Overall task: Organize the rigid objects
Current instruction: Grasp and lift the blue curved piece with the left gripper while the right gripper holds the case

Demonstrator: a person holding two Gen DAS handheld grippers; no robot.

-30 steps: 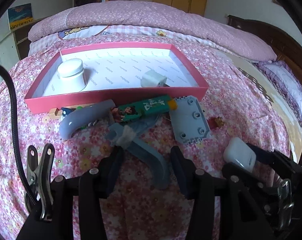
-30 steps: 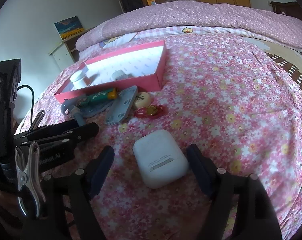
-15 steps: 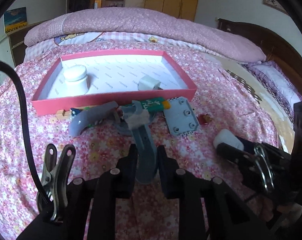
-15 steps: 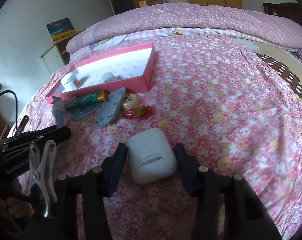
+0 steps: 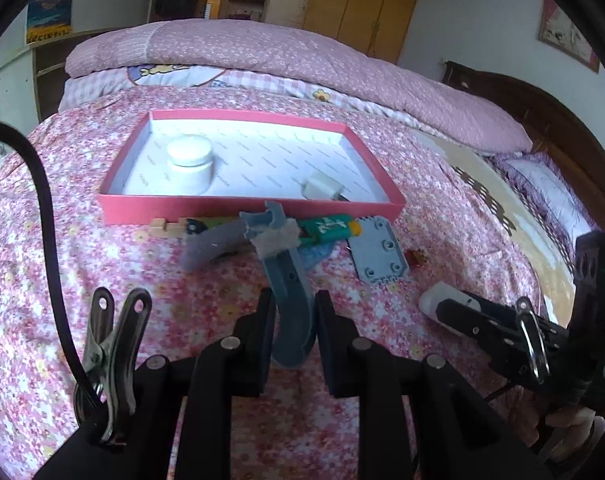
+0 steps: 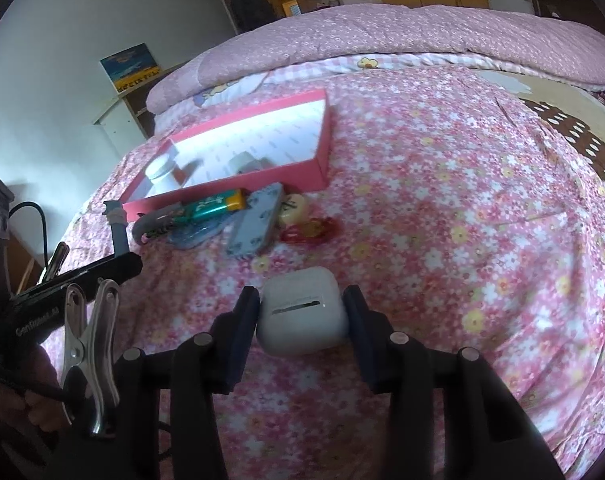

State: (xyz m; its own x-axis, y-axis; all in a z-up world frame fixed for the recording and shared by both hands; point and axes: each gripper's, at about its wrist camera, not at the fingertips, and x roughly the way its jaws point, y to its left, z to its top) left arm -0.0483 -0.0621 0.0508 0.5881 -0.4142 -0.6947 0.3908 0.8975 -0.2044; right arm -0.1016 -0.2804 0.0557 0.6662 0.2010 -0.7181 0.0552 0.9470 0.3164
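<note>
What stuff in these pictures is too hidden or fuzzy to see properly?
- Left wrist view: the wooden piece and green toy are partly covered by the grey curved piece held in the left gripper.
- Left wrist view: the white case is mostly behind the right gripper.
- Right wrist view: the red trinket is blurred.

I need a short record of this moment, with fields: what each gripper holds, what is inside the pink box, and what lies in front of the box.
left gripper: jaws shut on the curved blue-grey plastic piece, which is lifted off the bed
right gripper: jaws shut on the white earbud case
pink box: holds a white jar and a small white charger
in front of box: green tube, grey studded plate, grey curved piece, small wooden block
surface: floral pink bedspread
</note>
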